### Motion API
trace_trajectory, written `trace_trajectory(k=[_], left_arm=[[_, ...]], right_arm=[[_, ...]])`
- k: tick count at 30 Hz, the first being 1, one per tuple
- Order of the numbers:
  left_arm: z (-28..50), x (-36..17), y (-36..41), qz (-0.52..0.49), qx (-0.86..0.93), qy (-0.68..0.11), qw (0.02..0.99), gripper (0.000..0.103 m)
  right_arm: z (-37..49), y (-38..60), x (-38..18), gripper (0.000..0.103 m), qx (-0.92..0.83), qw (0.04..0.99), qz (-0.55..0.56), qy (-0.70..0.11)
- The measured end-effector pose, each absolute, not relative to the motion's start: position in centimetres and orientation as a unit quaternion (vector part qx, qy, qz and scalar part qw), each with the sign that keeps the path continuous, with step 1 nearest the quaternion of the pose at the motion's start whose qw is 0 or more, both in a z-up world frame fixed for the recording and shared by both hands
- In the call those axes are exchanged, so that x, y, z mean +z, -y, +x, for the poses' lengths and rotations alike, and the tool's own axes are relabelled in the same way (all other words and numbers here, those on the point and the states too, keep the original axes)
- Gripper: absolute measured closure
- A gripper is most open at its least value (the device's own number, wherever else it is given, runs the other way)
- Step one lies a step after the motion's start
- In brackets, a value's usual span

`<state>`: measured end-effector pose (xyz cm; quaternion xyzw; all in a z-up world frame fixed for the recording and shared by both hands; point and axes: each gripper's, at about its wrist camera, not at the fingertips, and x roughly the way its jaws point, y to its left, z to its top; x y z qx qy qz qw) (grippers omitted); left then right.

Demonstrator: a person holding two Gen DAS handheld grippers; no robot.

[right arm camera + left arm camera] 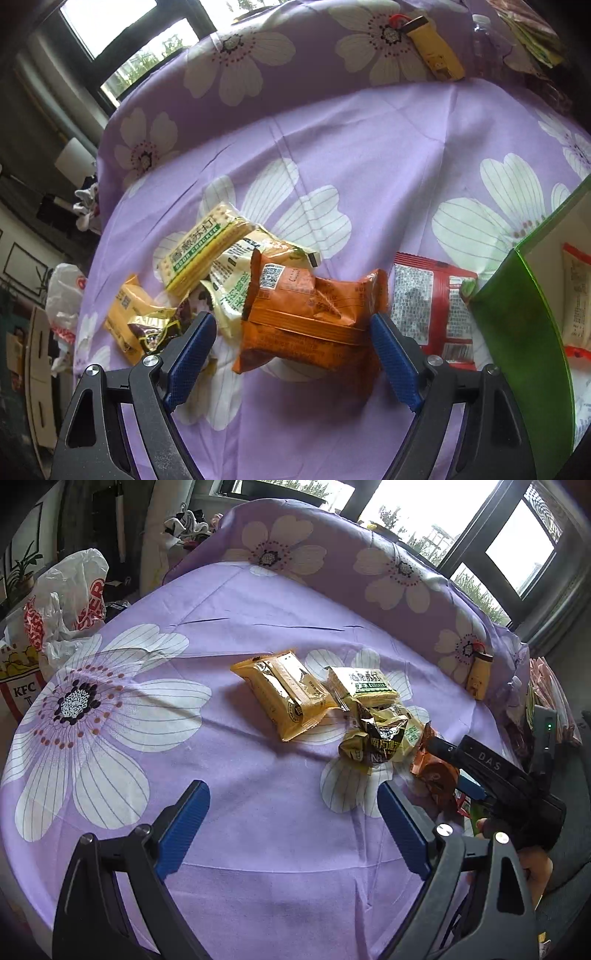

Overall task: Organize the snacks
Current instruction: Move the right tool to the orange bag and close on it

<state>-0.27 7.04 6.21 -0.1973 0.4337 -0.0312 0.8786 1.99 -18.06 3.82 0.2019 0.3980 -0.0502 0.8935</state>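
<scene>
Snacks, loose, on purple floral tablecloth (388,155). Sorted, by appearance: one pale packet (576,295) inside green box (517,332) at right. Outstanding: orange packet (314,314), red packet (432,310), soda cracker pack (203,254), yellow packet (284,698), crumpled brown wrappers (376,738).

Right gripper (293,354): released, jaws wide, orange packet lying between the fingertips, not yet pinched.

Left gripper (293,830): released, empty, over bare cloth; the pile lies beyond, to its right.
</scene>
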Motion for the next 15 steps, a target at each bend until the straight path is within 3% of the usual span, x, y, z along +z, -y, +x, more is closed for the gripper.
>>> trace_trajectory(k=[6,11,15], left_arm=[[0.0,5.7,-6.1,-0.185,-0.032,-0.447,0.875,0.01],[-0.3,5.8,-5.9,-0.181,-0.035,-0.445,0.876,0.01],[-0.4,5.7,-6.2,-0.185,-0.029,-0.445,0.875,0.01]], right_arm=[[2.5,17.8,2.8,0.018,-0.062,0.895,0.18,-0.404],[1.7,17.2,3.2,0.029,-0.051,0.902,0.163,-0.397],[0.0,16.1,4.0,0.03,-0.011,0.9,0.172,-0.401]])
